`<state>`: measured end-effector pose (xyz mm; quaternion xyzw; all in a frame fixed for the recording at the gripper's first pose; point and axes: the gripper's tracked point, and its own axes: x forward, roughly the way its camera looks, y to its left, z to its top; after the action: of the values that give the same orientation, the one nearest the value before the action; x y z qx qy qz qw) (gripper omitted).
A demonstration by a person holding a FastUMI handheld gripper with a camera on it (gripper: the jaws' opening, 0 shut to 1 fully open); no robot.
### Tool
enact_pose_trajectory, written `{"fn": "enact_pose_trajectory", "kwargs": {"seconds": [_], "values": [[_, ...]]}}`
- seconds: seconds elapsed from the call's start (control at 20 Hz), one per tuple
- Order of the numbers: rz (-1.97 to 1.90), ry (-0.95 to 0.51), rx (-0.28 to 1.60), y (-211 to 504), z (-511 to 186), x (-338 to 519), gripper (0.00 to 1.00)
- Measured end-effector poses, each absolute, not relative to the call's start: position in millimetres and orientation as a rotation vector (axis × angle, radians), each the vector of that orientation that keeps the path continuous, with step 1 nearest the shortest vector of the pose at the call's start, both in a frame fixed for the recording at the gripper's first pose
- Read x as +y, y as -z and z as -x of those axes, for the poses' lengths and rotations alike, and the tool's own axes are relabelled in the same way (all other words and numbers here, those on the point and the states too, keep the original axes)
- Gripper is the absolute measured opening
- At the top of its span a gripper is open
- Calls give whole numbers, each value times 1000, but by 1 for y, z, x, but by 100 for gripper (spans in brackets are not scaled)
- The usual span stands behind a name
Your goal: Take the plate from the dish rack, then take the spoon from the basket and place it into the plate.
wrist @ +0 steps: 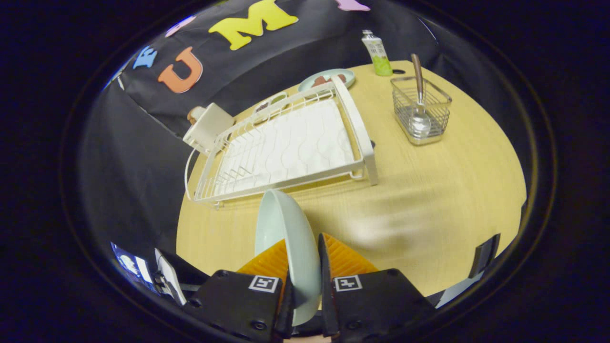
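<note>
Between the fingers of the gripper point(304, 267) sits the plate point(286, 238), pale green and held on edge, both fingers pressing its rim from either side. It hangs above the wooden table point(429, 214), clear of the rack. Just beyond the plate lies the white dish rack point(286, 152), its wire bed bare over a white drip tray. A white box-like holder point(209, 126) is fixed at the rack's far left corner. Right of the rack, well apart from it, stands the wire basket point(421, 114); the spoon point(419, 95) stands upright in it, bowl down, handle rising above the rim. Behind the rack rests a second plate point(327, 79) carrying dark food pieces. A green-and-white tube point(377, 53) stands upright at the table's far edge.
</note>
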<state>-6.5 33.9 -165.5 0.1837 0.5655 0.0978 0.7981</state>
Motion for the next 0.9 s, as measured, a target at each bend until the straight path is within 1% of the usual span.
{"fn": "enact_pose_trajectory", "kwargs": {"seconds": [0.15, 0.35, 0.45, 0.5, 0.65, 0.7, 0.9], "values": [[-488, -251, 1232, 179, 3, 35, 29], [-538, -234, 1239, 191, -8, 23, 31], [-510, -198, 1247, 197, -9, 10, 35], [-494, -183, 1239, 199, -12, 3, 41], [-466, -160, 1193, 195, -18, -10, 48], [-450, -156, 1170, 193, -19, -14, 51], [-292, -135, 973, 166, -29, -40, 67]]}}
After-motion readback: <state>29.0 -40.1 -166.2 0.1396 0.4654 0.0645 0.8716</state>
